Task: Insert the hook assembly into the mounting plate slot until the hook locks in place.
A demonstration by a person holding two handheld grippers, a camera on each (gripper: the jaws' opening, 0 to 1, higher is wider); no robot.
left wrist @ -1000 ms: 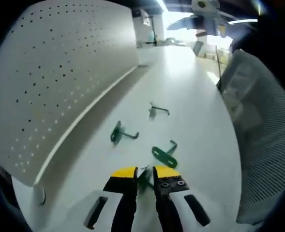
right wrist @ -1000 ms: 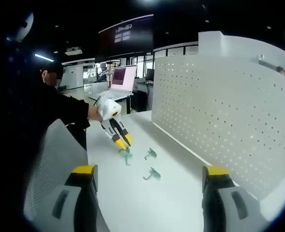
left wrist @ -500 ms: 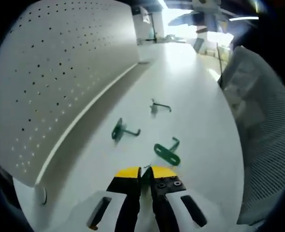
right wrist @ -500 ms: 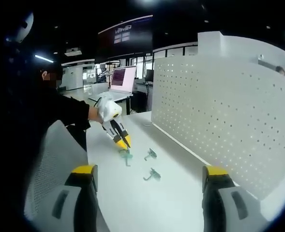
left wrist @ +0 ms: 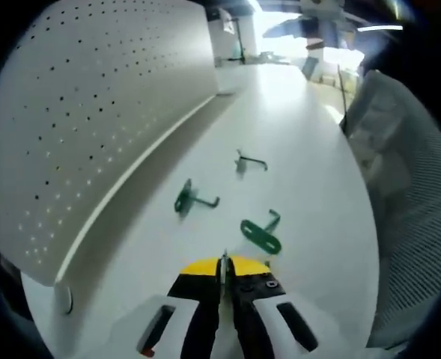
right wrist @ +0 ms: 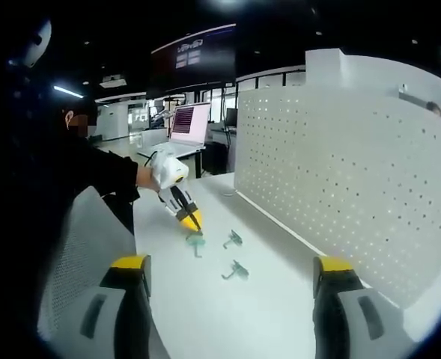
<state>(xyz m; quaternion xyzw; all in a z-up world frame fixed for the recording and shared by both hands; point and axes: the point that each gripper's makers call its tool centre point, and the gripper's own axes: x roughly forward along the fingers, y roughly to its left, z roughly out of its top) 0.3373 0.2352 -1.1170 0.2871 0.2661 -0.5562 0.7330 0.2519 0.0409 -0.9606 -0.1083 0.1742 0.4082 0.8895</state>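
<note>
A white pegboard stands along the left of the white table. My left gripper is shut on a thin green hook piece, of which just an edge pokes up between the yellow tips. On the table ahead lie a green hook, a dark hook and a flat green slotted plate. In the right gripper view, the left gripper hovers over the green plate, with two hooks nearby. My right gripper is open, holding nothing, beside the pegboard.
A grey mesh chair back rises just past the table's right edge, seen too at the left. A person's hand holds the left gripper. An open laptop sits on a far desk.
The left jaws have closed from slightly apart onto the green hook piece and drawn it up a little. The right gripper has stayed still.
</note>
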